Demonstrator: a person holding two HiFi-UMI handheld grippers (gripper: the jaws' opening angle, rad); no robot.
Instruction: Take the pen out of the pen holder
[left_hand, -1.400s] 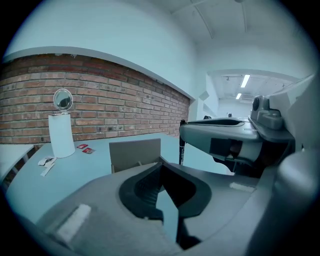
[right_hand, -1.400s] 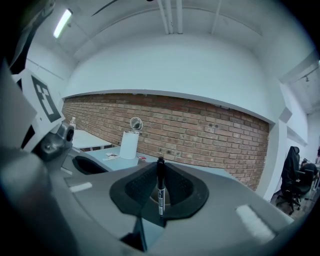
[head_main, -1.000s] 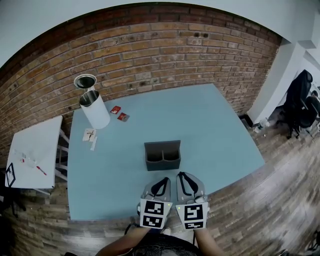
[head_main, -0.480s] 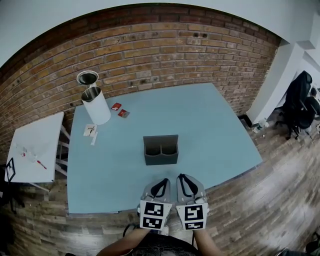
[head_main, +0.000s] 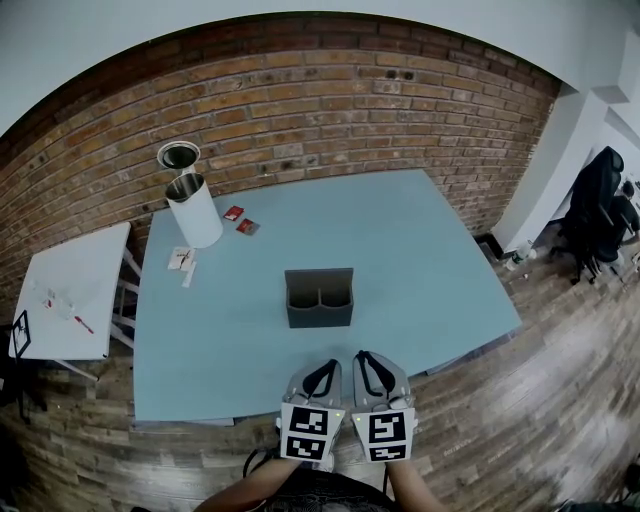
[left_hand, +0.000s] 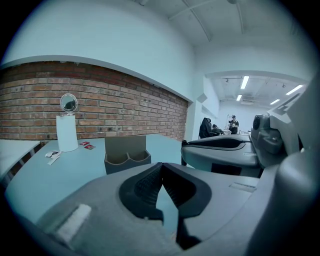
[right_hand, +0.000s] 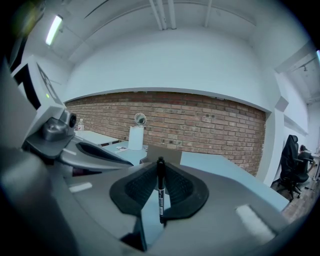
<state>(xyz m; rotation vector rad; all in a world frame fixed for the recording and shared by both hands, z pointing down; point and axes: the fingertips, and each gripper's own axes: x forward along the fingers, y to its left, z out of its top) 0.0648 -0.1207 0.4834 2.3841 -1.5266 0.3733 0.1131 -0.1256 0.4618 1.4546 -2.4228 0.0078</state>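
Observation:
A dark grey two-compartment pen holder stands on the middle of the light blue table, and both its compartments look empty from above. My two grippers hover side by side over the table's near edge, short of the holder. A black pen stands upright between the pads of my right gripper, whose jaws are shut on it. My left gripper is shut with nothing between its pads. The holder sits ahead of it on the table.
A white cylinder with a round mirror behind it stands at the table's far left corner. Two small red cards and some paper slips lie nearby. A white side table is at the left, a brick wall behind, and office chairs at the right.
The head view has shifted a little, so the holder and the far objects sit slightly higher and farther. Both grippers keep the same pose near the table's front edge.

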